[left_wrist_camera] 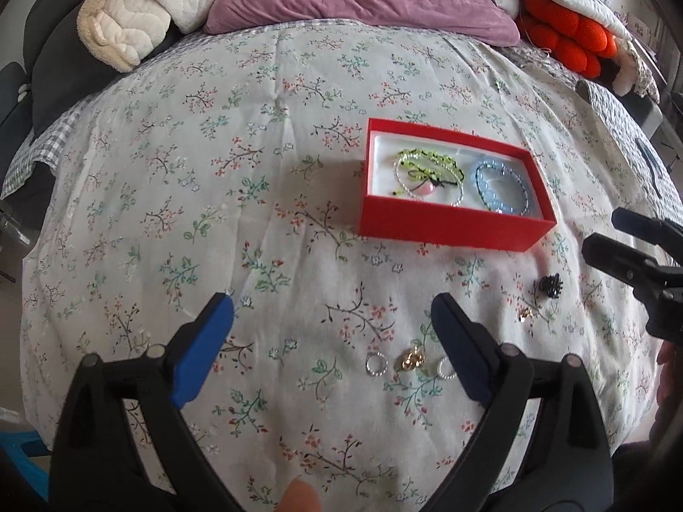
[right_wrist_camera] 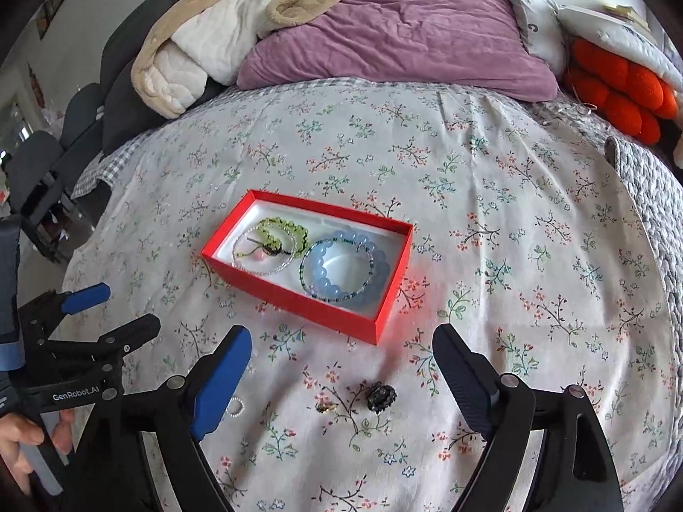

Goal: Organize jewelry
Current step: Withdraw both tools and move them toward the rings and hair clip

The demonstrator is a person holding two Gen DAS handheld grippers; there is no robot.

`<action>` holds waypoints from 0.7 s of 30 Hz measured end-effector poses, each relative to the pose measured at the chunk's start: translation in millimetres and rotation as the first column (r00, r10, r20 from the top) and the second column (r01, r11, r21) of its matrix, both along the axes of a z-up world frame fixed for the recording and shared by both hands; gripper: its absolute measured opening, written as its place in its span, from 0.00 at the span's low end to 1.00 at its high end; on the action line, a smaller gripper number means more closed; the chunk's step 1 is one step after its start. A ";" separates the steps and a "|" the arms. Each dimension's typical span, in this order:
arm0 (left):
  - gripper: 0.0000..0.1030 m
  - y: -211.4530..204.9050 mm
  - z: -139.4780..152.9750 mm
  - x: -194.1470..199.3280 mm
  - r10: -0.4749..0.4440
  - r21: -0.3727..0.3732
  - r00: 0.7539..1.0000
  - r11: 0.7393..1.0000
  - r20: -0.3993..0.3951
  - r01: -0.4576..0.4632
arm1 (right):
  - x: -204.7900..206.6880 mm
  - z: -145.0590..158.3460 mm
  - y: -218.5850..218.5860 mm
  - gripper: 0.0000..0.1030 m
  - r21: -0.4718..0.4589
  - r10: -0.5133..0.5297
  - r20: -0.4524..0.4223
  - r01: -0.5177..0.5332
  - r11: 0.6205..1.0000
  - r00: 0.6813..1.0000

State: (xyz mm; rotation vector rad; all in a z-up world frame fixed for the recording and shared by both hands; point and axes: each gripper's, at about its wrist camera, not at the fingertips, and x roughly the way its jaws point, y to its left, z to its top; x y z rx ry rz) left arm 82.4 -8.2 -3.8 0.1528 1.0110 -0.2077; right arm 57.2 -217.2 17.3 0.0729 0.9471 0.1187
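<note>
1. Nearest the lens: the left gripper (left_wrist_camera: pixel 333 320) is hovering over the floral bedsheet (left_wrist_camera: pixel 256 222), jaws standing wide apart with nothing between the pads. A fingertip (left_wrist_camera: pixel 299 497) is showing at the bottom edge of the left wrist view.
2. The right gripper (right_wrist_camera: pixel 341 354) is likewise hanging with jaws wide apart and empty, pointing down at the sheet.
3. Largest of the task's things: the red box (left_wrist_camera: pixel 444 226), lying open on the sheet beyond both grippers. Likely light, stiff card; no need to take hold of it.
4. Inside the box, a blue bead bracelet (right_wrist_camera: pixel 341 271) is lying beside a green bead bracelet (right_wrist_camera: pixel 284 234) that is tangled with a clear beaded loop. Beads probably slippery; pinch across the strand if moved.
5. Still loose on the sheet: a black clip (right_wrist_camera: pixel 381 397) with a small gold piece (right_wrist_camera: pixel 325 406) just beside it, both under the right gripper.
6. Under the left gripper: a silver ring (left_wrist_camera: pixel 375 362), a gold charm (left_wrist_camera: pixel 412 359) and a second silver ring (left_wrist_camera: pixel 445 369), lying in a row; the last is just beside the dark right finger.
7. Handling judgement: these are tiny, light, hard, and sinking slightly into soft cloth. The rings look hardest; best pinching across the band, pressing pads into the sheet.
8. Writing: "GenRobot.AI" is reading on the left gripper's body in the right wrist view. A lone "G" is showing on a grey pillow (right_wrist_camera: pixel 533 30).
</note>
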 end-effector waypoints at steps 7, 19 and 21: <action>0.91 6.3 -19.0 -23.8 -0.068 0.072 0.997 0.995 -0.032 0.070 | -13.3 -14.6 4.2 0.86 -0.015 0.029 -0.058 -0.030 0.999 0.998; 0.91 8.1 -53.3 -49.8 -0.176 0.133 0.981 0.974 -0.085 0.186 | -29.4 -49.5 -3.2 0.86 -0.062 0.040 -0.156 -0.050 0.997 0.987; 0.91 7.1 -58.8 -52.5 -0.194 0.128 0.976 0.970 -0.095 0.205 | -31.1 -56.9 -4.6 0.86 -0.063 0.043 -0.175 -0.055 0.996 0.984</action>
